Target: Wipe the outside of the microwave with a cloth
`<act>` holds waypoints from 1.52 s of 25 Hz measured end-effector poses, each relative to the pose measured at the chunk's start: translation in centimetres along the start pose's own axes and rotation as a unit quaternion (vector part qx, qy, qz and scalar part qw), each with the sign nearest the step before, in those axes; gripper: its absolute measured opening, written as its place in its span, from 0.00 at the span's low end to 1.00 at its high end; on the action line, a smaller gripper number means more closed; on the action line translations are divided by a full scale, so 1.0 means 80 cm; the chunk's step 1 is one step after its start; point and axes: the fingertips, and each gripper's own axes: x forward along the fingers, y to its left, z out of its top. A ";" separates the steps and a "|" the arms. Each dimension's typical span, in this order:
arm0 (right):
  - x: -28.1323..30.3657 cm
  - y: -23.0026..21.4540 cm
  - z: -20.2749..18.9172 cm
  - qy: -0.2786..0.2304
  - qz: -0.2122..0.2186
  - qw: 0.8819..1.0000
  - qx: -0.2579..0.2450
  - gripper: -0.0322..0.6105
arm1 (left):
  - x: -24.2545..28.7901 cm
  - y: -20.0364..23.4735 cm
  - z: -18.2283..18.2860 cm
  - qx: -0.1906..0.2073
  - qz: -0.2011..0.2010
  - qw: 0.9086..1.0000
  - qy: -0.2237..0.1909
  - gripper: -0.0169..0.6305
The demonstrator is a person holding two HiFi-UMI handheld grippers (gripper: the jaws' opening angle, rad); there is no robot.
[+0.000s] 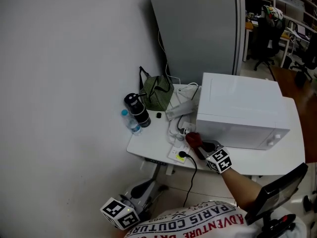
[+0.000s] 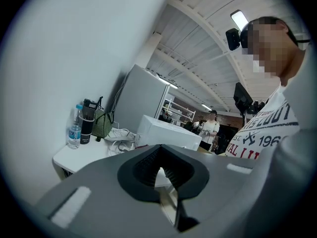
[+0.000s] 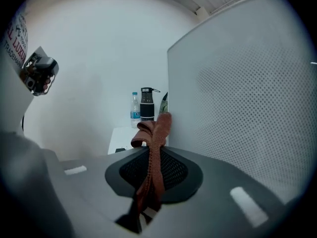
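Observation:
The white microwave (image 1: 242, 108) stands on the white table (image 1: 153, 143), and shows too in the left gripper view (image 2: 163, 130). My right gripper (image 1: 200, 145) is shut on a dark red cloth (image 1: 193, 139) at the microwave's left side, near its front corner. In the right gripper view the cloth (image 3: 153, 133) sticks up from between the jaws (image 3: 151, 182), close beside the microwave's perforated side wall (image 3: 247, 98). My left gripper (image 1: 148, 188) hangs low, below the table's front edge, away from the microwave. Its jaws (image 2: 161, 177) are shut with nothing in them.
A black flask (image 1: 137, 110), a water bottle (image 1: 130, 121) and a green bag (image 1: 157, 93) stand at the table's back left. A power strip with cables (image 1: 179, 152) lies by the cloth. A grey cabinet (image 1: 198, 29) rises behind, a wall at the left.

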 end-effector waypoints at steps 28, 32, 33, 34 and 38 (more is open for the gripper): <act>-0.289 -0.176 -0.080 0.008 -0.228 0.971 0.067 0.12 | 0.137 -0.148 -0.025 0.026 -0.180 0.981 0.063 0.03; -0.342 -0.203 -0.094 0.006 -0.271 0.958 0.089 0.12 | 0.150 -0.170 -0.030 0.029 -0.201 0.976 0.074 0.03; -0.353 -0.208 -0.096 0.005 -0.282 0.955 0.095 0.12 | 0.152 -0.174 -0.030 0.030 -0.206 0.975 0.076 0.03; -0.364 -0.212 -0.099 0.004 -0.290 0.951 0.102 0.12 | 0.154 -0.178 -0.030 0.031 -0.210 0.974 0.078 0.03; -0.385 -0.217 -0.106 0.001 -0.305 0.946 0.113 0.12 | 0.158 -0.186 -0.032 0.035 -0.221 0.971 0.083 0.03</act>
